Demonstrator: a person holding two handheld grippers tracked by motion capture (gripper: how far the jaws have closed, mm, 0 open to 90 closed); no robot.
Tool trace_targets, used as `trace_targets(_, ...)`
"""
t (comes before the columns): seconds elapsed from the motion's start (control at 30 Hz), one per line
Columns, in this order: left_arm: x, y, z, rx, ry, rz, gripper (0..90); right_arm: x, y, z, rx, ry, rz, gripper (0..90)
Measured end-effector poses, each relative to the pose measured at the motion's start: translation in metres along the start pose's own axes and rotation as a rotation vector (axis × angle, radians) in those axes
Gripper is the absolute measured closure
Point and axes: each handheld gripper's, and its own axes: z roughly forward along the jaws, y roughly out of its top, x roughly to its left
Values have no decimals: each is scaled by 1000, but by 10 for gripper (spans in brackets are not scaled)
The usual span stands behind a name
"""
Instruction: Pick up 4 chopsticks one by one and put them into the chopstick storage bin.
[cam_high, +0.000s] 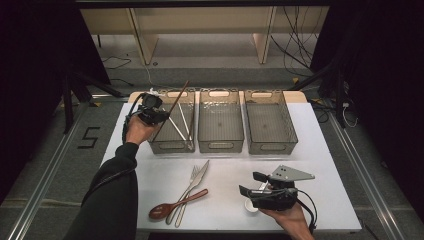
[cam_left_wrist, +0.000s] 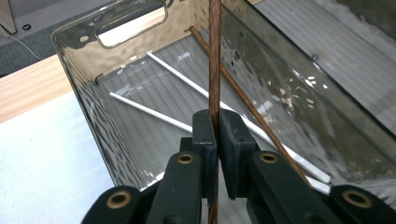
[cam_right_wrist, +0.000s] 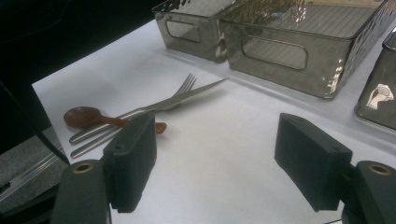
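Pinching a brown chopstick (cam_left_wrist: 215, 70) between its pads, the left claw (cam_left_wrist: 217, 140) is holding it upright over the leftmost bin (cam_left_wrist: 84, 88); right claw (cam_right_wrist: 224, 163) is sitting spread above the table (cam_right_wrist: 219, 140).

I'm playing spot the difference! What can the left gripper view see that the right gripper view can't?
Left gripper view: the left claw shut on a brown chopstick, with white chopsticks lying inside the bin. Right gripper view: the right claw open, plus spoon, fork and knife. Both: that see-through bin and the white table.
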Motion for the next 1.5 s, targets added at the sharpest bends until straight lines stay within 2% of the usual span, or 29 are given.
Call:
trace_targets(0.27, 1, -4, 4, 14, -8, -20, 845, 0, 0, 0, 1, 0, -1, 303)
trace_targets(0.4, 1, -7, 6, 29, -9, -13, 844, 0, 0, 0, -1, -1, 0, 303)
trace_targets(0.5, 2, -8, 7, 27, -9, -28, 844, 0, 0, 0, -1, -1, 0, 303)
trace_targets(0.77, 3, -9, 8, 28, 1, -27, 837, 0, 0, 0, -1, -1, 1, 303)
trace_targets(0.9, 3, -9, 6, 37, 11, -40, 821, 0, 0, 0, 1, 0, 0, 303)
trace_targets(1.0, 0, -9, -1, 33, 1, -42, 783, -1, 0, -1, -2, 0, 1, 303)
trace_targets(1.07, 0, -10, -5, 21, -9, -61, 763, -1, 0, -1, -2, -2, 3, 303)
trace_targets(1.23, -3, -16, -13, 37, -44, -72, 698, 0, 1, -1, -1, -2, 1, 303)
trace_targets(1.5, -13, -28, -27, 52, -103, -74, 531, 0, 0, -1, 0, -3, 0, 302)
